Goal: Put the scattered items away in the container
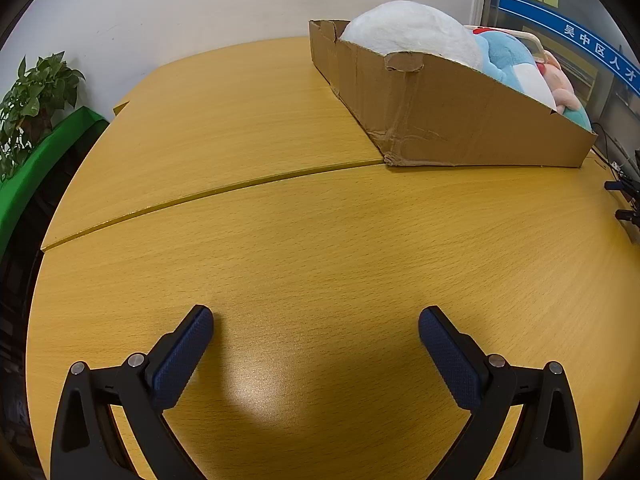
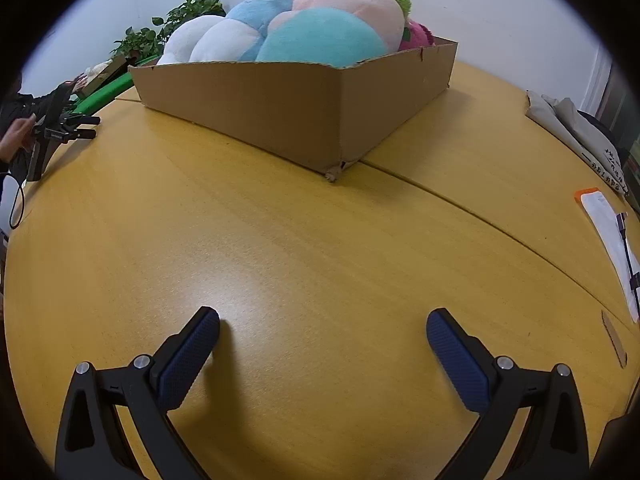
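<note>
Pretty plain office room: a big wood-grain table (image 1: 280, 216) made of sections, with a seam curving across it and a soft glare spot in the lower middle. Plain white wall (image 1: 180, 4) behind. A leafy potted plant (image 1: 36, 96) sits at the left above a green panel (image 1: 44, 156). Upper right there's a glass partition (image 1: 560, 20) with a blue stripe and yellow sticky notes.
</note>
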`<action>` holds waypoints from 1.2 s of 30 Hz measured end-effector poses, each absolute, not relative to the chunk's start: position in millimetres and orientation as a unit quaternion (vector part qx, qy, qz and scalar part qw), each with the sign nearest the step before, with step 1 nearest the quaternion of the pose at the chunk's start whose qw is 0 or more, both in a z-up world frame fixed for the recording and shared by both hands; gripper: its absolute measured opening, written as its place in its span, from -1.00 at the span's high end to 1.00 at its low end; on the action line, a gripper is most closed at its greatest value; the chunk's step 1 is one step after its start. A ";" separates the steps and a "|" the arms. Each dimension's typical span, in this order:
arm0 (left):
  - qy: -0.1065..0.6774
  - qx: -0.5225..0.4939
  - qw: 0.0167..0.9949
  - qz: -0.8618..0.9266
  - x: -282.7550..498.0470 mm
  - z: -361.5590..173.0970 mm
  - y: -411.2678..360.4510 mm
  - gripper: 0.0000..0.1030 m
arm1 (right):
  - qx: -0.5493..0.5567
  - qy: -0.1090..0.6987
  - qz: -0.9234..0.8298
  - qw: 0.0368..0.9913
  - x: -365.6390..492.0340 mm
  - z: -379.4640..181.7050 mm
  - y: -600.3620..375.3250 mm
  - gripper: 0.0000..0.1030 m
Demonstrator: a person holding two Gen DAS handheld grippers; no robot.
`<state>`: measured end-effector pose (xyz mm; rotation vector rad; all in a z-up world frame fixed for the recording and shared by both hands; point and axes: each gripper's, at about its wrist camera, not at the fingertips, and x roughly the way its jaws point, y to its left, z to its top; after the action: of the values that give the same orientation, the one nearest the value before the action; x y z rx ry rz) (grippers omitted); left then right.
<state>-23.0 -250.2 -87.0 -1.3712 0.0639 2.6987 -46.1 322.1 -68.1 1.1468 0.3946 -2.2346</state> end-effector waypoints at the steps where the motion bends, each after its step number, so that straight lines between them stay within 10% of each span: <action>1: 0.020 -0.453 0.057 0.890 -28.8 -87.3 -255.2 -1.00 | 0.431 0.148 -0.840 0.295 -50.1 -67.6 322.4 -1.00; 36: 0.021 -0.453 0.058 0.889 -30.4 -87.4 -258.8 -1.00 | 0.417 0.186 -0.813 0.360 -51.9 -69.1 313.7 -1.00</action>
<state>-30.4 -258.8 -87.4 -1.3731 0.0644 2.6958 -51.9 313.7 -69.1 1.0748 0.4798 -2.0963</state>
